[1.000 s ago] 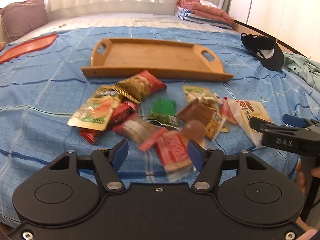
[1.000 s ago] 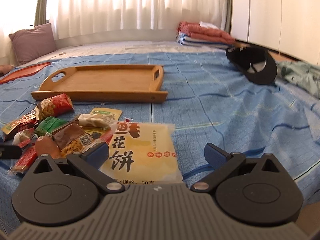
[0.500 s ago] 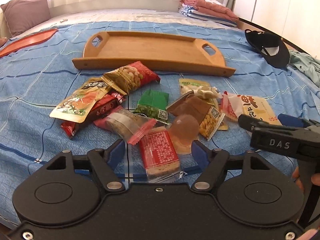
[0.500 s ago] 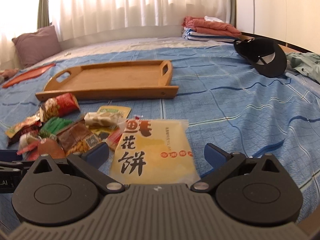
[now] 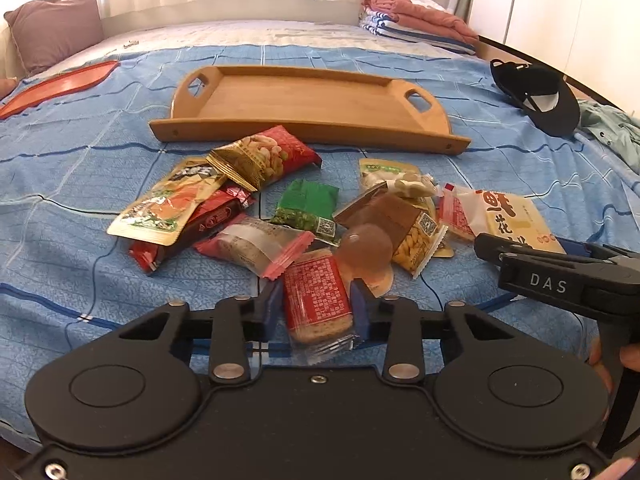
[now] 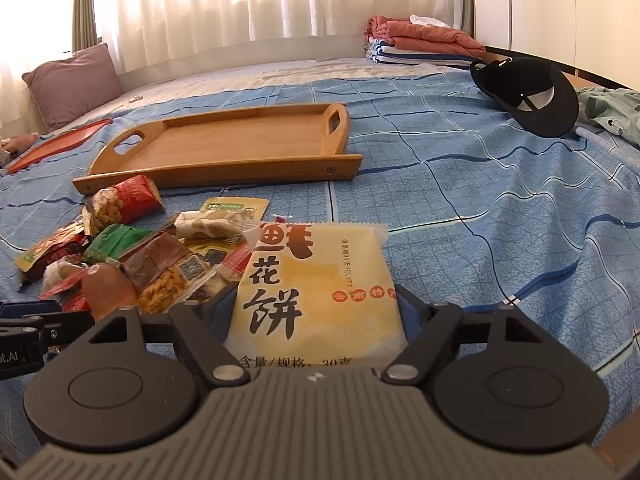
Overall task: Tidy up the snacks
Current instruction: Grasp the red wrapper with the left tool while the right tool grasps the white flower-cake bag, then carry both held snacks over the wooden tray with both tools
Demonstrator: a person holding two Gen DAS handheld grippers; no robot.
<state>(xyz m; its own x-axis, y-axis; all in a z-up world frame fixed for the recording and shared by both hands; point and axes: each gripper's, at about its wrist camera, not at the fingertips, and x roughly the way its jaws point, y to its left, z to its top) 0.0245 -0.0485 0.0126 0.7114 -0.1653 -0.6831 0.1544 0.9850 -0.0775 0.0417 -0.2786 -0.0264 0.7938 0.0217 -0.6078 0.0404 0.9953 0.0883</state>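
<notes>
Bed [image 5: 80, 280]: covered by a blue checked bedspread [image 6: 500, 208]; carries everything listed below.

Wooden tray [image 5: 304, 100]: two cut-out handles, lying flat beyond the snack pile, nothing in it.

Folded laundry [image 6: 420, 40]: stacked at the far edge of the bed, near the curtain.

Pillow [image 5: 56, 24]: mauve, far left corner.

Black cap [image 6: 532, 96]: upturned, well to the right of the tray.

Left gripper [image 5: 318, 306]: blue pads pressed against both long sides of the red cracker packet [image 5: 318, 300], which sits at the near edge of the pile, its near end between the fingers. Whether it is lifted off the bedspread is hard to judge from this angle.

Right gripper [image 6: 318, 312]: fingers closed in against the two side edges of the yellow pastry packet [image 6: 320, 280], at the right end of the pile.

Snack pile, between the tray and the grippers:
- red-and-gold peanut bag [image 5: 264, 156], nearest the tray;
- orange-and-gold pouch [image 5: 168, 200], overlapping a dark red packet [image 5: 192, 228];
- clear wrapper with red ends [image 5: 256, 244];
- brown nut packet [image 5: 396, 224];
- green packet [image 5: 308, 204], mid-pile;
- pale jelly cup [image 5: 368, 252], touching the cracker packet's far right corner.
</notes>
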